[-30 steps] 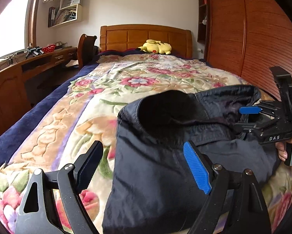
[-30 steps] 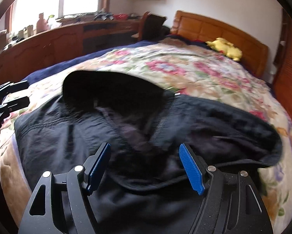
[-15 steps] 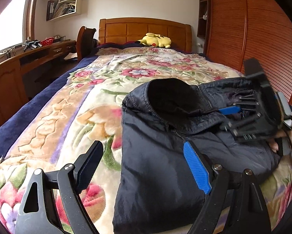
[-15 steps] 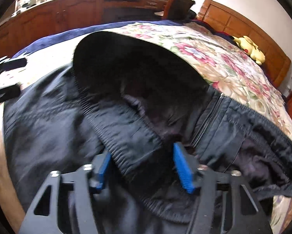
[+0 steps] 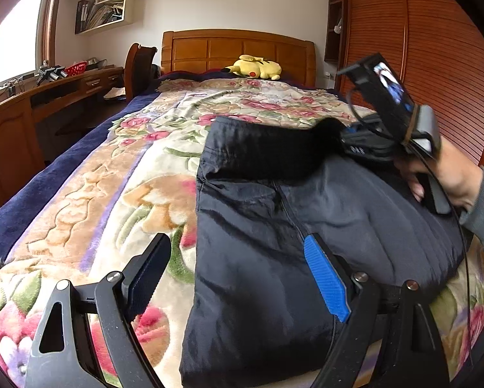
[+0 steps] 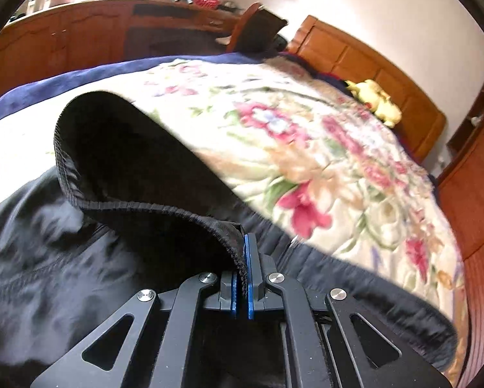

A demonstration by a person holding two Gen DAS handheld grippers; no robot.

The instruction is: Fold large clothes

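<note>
Jacket [image 5: 306, 226], dark navy and padded, lies on the floral blanket [image 5: 112, 194] at the foot end of the bed, nearer its right edge, already doubled into a thick rectangular bundle. So I judge the main folds done; what is left looks like the collar end and a last tidy or final fold.

My right gripper [image 6: 241, 278] has its 2 blue pads pressed together on the ribbed black collar [image 6: 138, 174], which stands lifted in a curve above the body of the jacket. My left gripper [image 5: 238, 278] hangs with its fingers spread wide over the bundle's near left edge, touching nothing that I can see.

Sleeves and hem are tucked out of sight, so I cannot tell how neat the layers are. The bundle's near edge is cut off by my own gripper frames, and the right wrist view is blurred over the fabric.
</note>
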